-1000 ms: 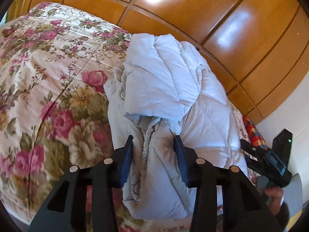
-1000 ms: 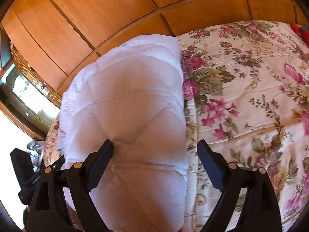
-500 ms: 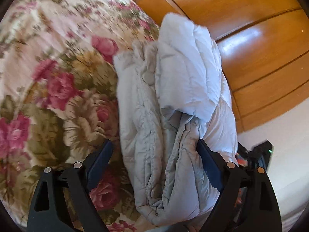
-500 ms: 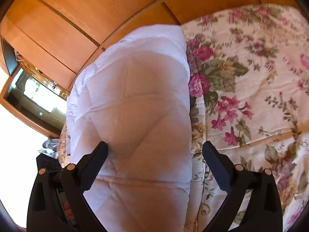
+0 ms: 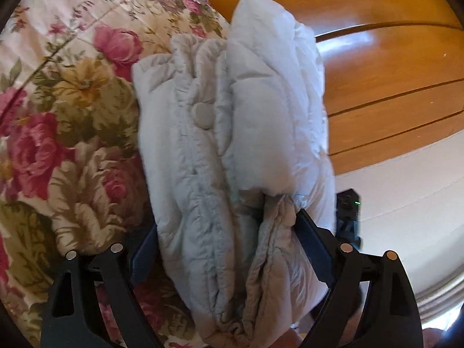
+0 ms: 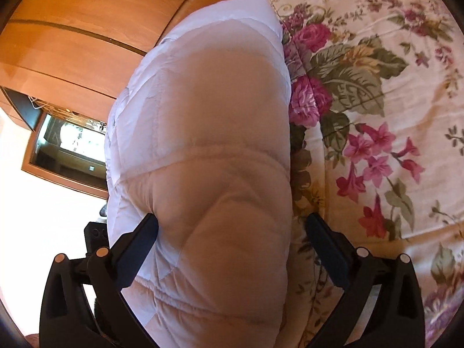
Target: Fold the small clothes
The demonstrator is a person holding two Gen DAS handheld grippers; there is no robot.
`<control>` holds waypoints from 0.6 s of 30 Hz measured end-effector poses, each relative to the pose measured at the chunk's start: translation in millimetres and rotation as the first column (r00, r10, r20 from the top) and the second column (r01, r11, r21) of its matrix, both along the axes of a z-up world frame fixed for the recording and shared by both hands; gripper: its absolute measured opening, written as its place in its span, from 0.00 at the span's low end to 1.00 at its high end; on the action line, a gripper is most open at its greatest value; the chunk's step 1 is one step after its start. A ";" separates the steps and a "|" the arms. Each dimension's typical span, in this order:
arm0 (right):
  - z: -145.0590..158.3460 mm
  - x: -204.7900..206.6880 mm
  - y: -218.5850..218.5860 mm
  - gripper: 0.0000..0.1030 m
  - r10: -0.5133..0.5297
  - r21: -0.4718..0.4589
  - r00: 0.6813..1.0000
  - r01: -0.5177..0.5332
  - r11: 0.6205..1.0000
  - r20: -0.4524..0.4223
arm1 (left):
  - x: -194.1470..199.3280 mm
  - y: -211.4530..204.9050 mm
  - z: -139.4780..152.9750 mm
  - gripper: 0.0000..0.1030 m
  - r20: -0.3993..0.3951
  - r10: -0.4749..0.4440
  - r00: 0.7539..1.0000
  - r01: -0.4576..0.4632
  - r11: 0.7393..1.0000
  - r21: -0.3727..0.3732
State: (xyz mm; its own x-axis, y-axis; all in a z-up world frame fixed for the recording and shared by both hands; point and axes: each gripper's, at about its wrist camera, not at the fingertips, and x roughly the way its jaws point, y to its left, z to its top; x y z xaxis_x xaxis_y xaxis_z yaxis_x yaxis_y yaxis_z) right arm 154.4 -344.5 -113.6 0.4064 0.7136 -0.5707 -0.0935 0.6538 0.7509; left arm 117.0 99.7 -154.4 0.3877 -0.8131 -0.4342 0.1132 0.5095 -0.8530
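Observation:
A pale grey quilted jacket [image 5: 261, 133] lies folded into a thick bundle on the floral bedspread [image 5: 58, 116], with a round snap button [image 5: 203, 115] on its front. My left gripper [image 5: 226, 226] is open wide and straddles the bundle's near end; cloth bulges against both fingers. In the right wrist view the same jacket [image 6: 208, 145] fills the middle. My right gripper [image 6: 232, 220] is open wide around it: the left finger touches the padding, and the right finger stands apart over the bedspread [image 6: 377, 87].
Wooden wardrobe panels [image 5: 391, 72] rise just behind the jacket. The right gripper's black body [image 5: 348, 217] shows past the bundle in the left wrist view. A wood-framed glass panel [image 6: 66, 139] sits at the left in the right wrist view.
The left jaws, narrow on a fold of the jacket a second ago, have let go and spread wide. Both grippers have dropped lower and closer, so the bundle now sits between their fingers.

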 end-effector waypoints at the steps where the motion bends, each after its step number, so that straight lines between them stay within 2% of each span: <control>1: -1.6 1.8 -0.4 0.98 0.002 0.009 1.000 -0.002 1.000 -0.001 | 2.2 -1.5 0.5 0.84 -0.001 -0.010 1.000 0.010 1.000 0.007; 4: -3.9 7.3 1.6 0.98 0.006 0.024 1.000 -0.006 1.000 0.003 | 9.8 -12.8 1.6 0.84 0.004 -0.043 0.999 0.043 0.999 0.028; 9: -5.0 16.1 9.8 0.97 0.022 0.037 1.000 -0.023 0.999 0.017 | 17.4 -22.9 -0.7 0.83 0.016 -0.060 0.998 0.060 0.998 0.010; 11: -4.3 19.2 15.9 0.90 0.040 0.044 0.999 -0.041 0.998 0.030 | 11.1 -28.8 -1.3 0.82 0.025 -0.079 0.997 0.079 0.997 0.011; 13: 0.5 16.8 25.1 0.81 0.046 0.039 0.998 -0.048 0.998 0.039 | 7.2 -38.9 -0.3 0.74 0.024 -0.089 0.996 0.089 0.996 0.010; 18: 26.4 -2.0 43.1 0.65 0.060 -0.112 0.987 -0.044 0.993 0.147 | -5.7 -50.8 7.8 0.57 0.051 -0.103 0.993 0.103 0.995 0.006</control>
